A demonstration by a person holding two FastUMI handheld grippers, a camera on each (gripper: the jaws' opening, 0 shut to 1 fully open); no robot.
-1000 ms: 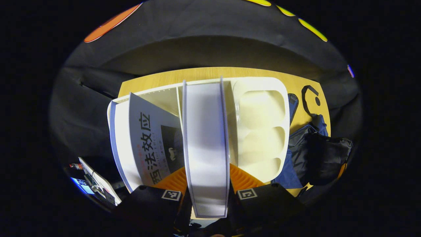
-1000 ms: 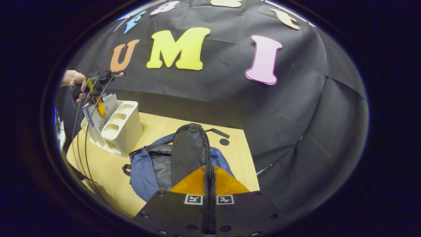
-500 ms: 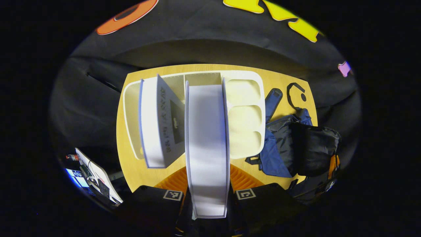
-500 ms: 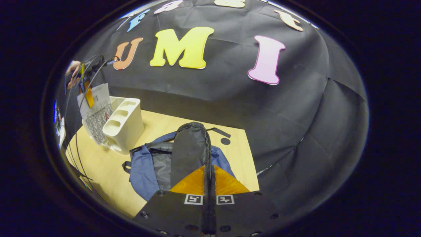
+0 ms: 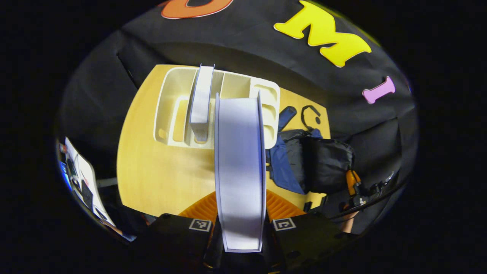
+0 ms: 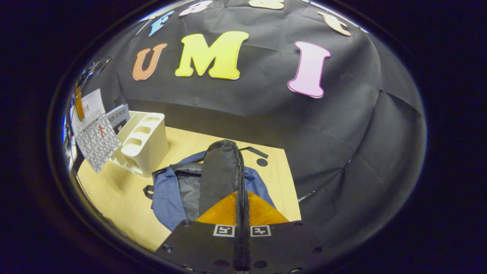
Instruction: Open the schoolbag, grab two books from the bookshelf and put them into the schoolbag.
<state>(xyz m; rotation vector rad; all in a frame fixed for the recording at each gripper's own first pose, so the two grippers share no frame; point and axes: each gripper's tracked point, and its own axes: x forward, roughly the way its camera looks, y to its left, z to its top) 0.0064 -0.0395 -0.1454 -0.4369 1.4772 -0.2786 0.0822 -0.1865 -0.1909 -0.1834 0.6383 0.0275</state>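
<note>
In the left gripper view, a white book (image 5: 239,167) is pinched edge-on between the fingers of the left gripper (image 5: 240,224) at the lower centre of the frame, held above the wooden table (image 5: 152,167). A second book (image 5: 201,102) is seen standing in the cream bookshelf (image 5: 171,102) at the upper centre. In the right gripper view, the black flap (image 6: 220,171) of the blue schoolbag (image 6: 163,198) is clamped between the closed fingers of the right gripper (image 6: 241,224) at the lower centre, with the bag held open.
</note>
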